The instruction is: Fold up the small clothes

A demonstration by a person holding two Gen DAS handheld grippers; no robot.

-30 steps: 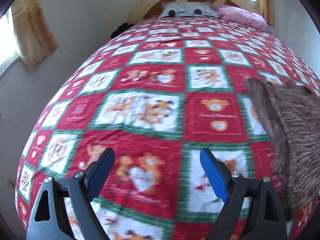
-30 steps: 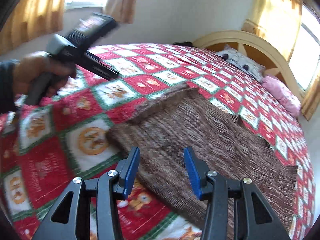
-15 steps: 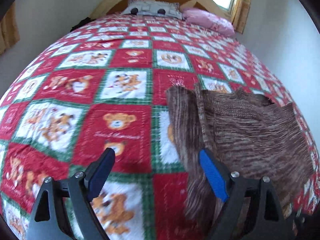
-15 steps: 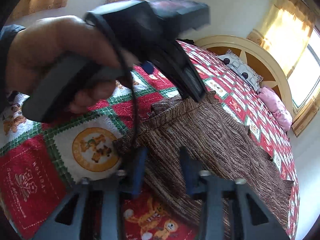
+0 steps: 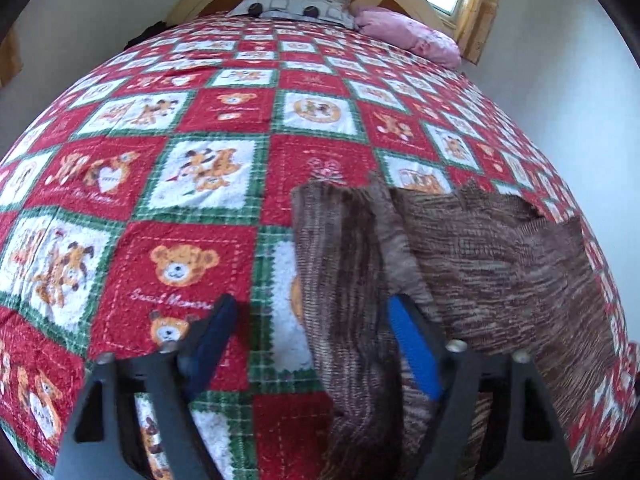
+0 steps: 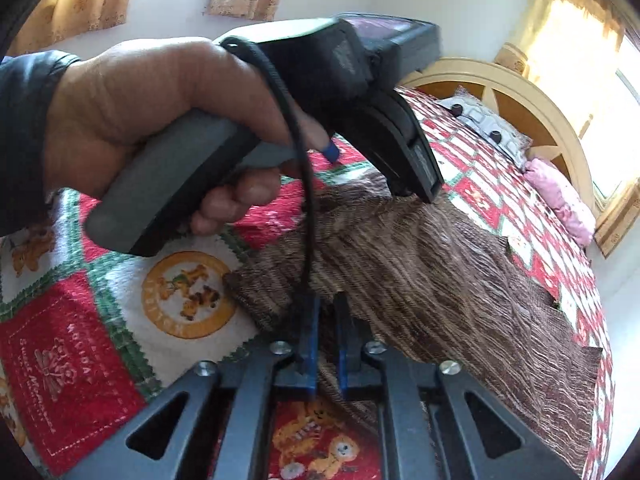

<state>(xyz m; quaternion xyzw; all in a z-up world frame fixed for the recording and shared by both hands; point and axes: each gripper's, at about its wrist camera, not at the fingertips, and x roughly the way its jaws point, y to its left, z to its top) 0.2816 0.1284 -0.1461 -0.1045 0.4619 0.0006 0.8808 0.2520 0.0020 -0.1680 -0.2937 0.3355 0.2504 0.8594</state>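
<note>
Garment: brown knit piece [image 5: 480, 256] lies on the bed [image 5: 208, 128], lower right of the left wrist frame, centre to right of the right wrist frame. Mostly flat; one strip along its left side looks doubled over.

Left gripper [image 5: 316, 340]: your fingers are spread wide. The lighter blue finger [image 5: 412, 344] sits over the garment's folded strip; the dark one hangs over bare quilt. Nothing pinched. From the right wrist view, the tool's nose [image 6: 416, 168] is low against the garment's far edge, at frame centre.

Right gripper [image 6: 326, 344]: fingers nearly pressed together, with brown knit running between them at the garment's near edge, lower centre of the frame. It reads as a pinch on the cloth, though the contact itself is partly hidden.

Left hand [image 6: 152, 116]: wrapped round the handle, upper left of the right wrist frame.

Handling: soft, light, limp. Expect it to sag and drape between grip points, not hold a line. The loose ribbed knit should give friction, so slipping is unlikely; stretching or snagging is the likelier trouble.

Where to hold: take an edge or corner, both layers of the doubled strip together, and lift low.

Background: pillows [image 5: 296, 6] at the headboard, top of the left wrist frame.
</note>
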